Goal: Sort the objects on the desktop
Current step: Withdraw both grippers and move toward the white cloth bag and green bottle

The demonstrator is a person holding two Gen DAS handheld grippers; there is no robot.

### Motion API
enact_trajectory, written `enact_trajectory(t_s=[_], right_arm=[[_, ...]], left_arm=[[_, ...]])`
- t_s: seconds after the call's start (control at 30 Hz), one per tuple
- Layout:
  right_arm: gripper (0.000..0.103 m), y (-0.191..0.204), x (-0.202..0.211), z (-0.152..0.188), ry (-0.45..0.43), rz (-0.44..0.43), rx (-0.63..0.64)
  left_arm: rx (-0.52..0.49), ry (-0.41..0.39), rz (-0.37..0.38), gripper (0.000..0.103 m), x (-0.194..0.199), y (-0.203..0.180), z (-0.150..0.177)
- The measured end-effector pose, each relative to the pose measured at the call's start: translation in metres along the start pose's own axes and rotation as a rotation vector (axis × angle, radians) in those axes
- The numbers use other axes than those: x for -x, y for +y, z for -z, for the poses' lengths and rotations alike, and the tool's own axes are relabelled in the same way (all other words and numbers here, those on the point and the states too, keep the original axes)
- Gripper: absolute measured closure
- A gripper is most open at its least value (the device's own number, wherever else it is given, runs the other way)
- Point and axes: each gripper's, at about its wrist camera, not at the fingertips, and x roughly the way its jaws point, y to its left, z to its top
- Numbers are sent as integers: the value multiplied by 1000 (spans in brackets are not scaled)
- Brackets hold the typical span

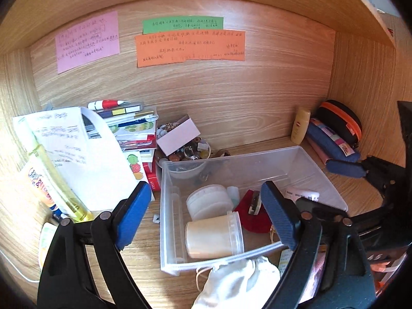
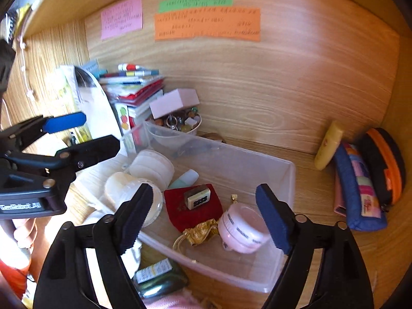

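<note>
Both tongs spread, nothing pinched: left tongs [image 1: 206, 216] and right tongs [image 2: 203, 219] hover over clear plastic bin [image 2: 291, 177] on table. Pink jar [image 2: 242, 229] sits inside bin. Imo next pick: white drawstring pouch [image 1: 239, 280] by bin's near wall; approach low, pinch fabric bunch, not cord.

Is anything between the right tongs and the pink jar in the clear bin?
Nothing visible. The right tongs hang open above the bin, and the pink jar lies on its side below them, uncovered. A gold pouch lies against the jar's left side, not over it.
</note>
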Motion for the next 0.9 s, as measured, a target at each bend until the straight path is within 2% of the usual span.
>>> enact_trajectory(t_s=[0.1,0.33,0.53,0.9], right_arm=[[21,-1,17,6,-18,5,-18],[20,-2,46,29,-36,71,-25],[19,-6,49,49,-2,114,-22],[19,-12,36,79,76,109,-48]], left_arm=[[1,-6,2,11,11,2,7],[6,23,16,10,25,5,28],[-14,74,14,10,23,1,49],[-34,198,55,10,4,-4,88]])
